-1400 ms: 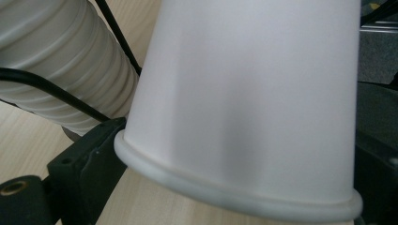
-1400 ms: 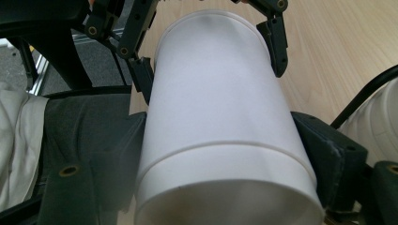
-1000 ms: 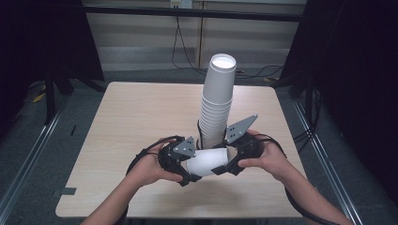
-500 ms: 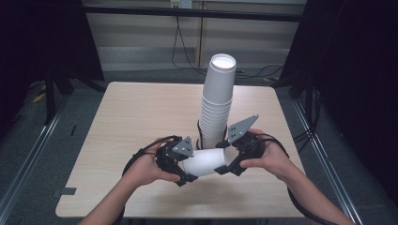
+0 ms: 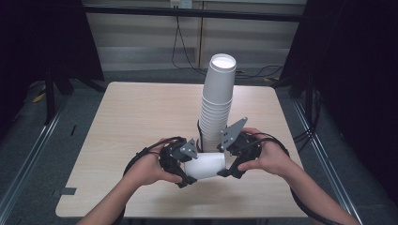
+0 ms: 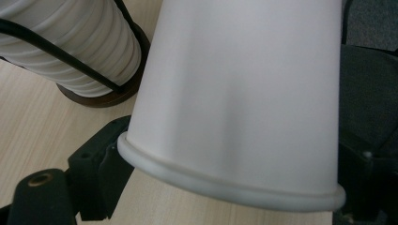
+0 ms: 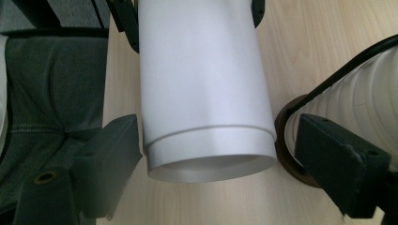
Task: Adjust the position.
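Observation:
A single white paper cup (image 5: 204, 165) lies on its side above the table's near half, between both grippers. My left gripper (image 5: 187, 166) is shut on its rim end; in the left gripper view the cup (image 6: 234, 93) spans the whole width between the jaws of that gripper (image 6: 230, 187). My right gripper (image 5: 226, 161) stands open around the cup's base end. In the right gripper view one jaw of that gripper (image 7: 220, 140) touches the cup (image 7: 202, 84) and a narrow gap shows at the other jaw.
A tall stack of white cups (image 5: 217, 108) rises just behind the grippers on a dark round base (image 6: 108, 96), with a black wire (image 7: 338, 70) running up its side. The wooden table (image 5: 141, 117) stretches away behind and to the left. Grey clothing (image 7: 56, 84) lies close below the hands.
Almost nothing has changed: both hands and the cup stay in place, with the cup perhaps a touch lower.

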The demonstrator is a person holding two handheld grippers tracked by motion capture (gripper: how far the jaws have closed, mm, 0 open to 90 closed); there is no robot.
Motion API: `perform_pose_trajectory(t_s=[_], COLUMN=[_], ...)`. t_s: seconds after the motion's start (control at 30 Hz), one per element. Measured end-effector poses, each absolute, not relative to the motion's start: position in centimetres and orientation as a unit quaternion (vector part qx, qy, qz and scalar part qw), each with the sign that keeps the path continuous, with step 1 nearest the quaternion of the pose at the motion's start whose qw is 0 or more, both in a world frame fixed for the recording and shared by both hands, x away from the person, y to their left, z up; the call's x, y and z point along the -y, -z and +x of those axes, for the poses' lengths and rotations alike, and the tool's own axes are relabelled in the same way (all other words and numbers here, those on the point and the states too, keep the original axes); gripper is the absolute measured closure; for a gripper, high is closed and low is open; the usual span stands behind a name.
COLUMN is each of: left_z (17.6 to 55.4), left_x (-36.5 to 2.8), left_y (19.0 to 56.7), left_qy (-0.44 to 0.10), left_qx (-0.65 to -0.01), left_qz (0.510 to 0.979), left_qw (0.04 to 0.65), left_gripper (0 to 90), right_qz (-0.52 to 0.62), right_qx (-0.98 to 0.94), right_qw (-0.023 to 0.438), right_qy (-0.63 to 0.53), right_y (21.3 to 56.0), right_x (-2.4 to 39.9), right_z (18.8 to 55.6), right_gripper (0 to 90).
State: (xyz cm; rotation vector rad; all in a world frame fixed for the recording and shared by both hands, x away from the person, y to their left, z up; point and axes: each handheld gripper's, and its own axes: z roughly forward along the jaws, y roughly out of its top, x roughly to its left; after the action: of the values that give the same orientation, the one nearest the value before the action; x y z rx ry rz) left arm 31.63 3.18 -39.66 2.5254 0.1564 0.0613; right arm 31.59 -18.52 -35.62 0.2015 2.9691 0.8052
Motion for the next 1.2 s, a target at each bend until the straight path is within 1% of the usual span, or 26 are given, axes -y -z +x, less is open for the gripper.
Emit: perform_pose_trajectory(t_s=[0.13,0.3,0.53,0.9,0.93,1.0,1.2], left_z=[31.7,31.6,31.6,31.6,31.7,31.6,31.6], left_x=[-3.0,-2.7,-2.2,-2.0,-2.1,-2.0,-1.9], left_y=[39.6,39.8,39.6,39.7,39.6,39.7,39.7], left_qy=[-0.019,-0.014,-0.012,-0.013,-0.019,-0.016,-0.012], left_qx=[-0.052,-0.058,-0.049,-0.050,-0.041,-0.050,-0.041], left_qz=[0.955,0.958,0.964,0.963,0.965,0.963,0.965], left_qw=[0.290,0.280,0.262,0.265,0.259,0.266,0.259], left_gripper=[13.5,13.5,13.5,13.3,13.3,13.3,13.3], right_qz=[0.055,0.050,0.039,0.033,0.037,0.033,0.026], right_qx=[-0.967,-0.970,-0.978,-0.983,-0.984,-0.985,-0.986], right_qw=[0.038,0.034,0.027,0.026,0.025,0.024,0.025], right_qy=[-0.245,-0.235,-0.204,-0.177,-0.171,-0.166,-0.162], right_y=[35.5,35.4,35.7,36.2,36.2,36.2,36.1], right_x=[18.2,17.8,16.9,16.1,16.0,15.9,15.5], right_z=[31.4,31.4,31.1,31.0,31.0,30.9,31.0], right_gripper=[14.3,14.3,14.4,16.2,16.2,16.7,18.9])
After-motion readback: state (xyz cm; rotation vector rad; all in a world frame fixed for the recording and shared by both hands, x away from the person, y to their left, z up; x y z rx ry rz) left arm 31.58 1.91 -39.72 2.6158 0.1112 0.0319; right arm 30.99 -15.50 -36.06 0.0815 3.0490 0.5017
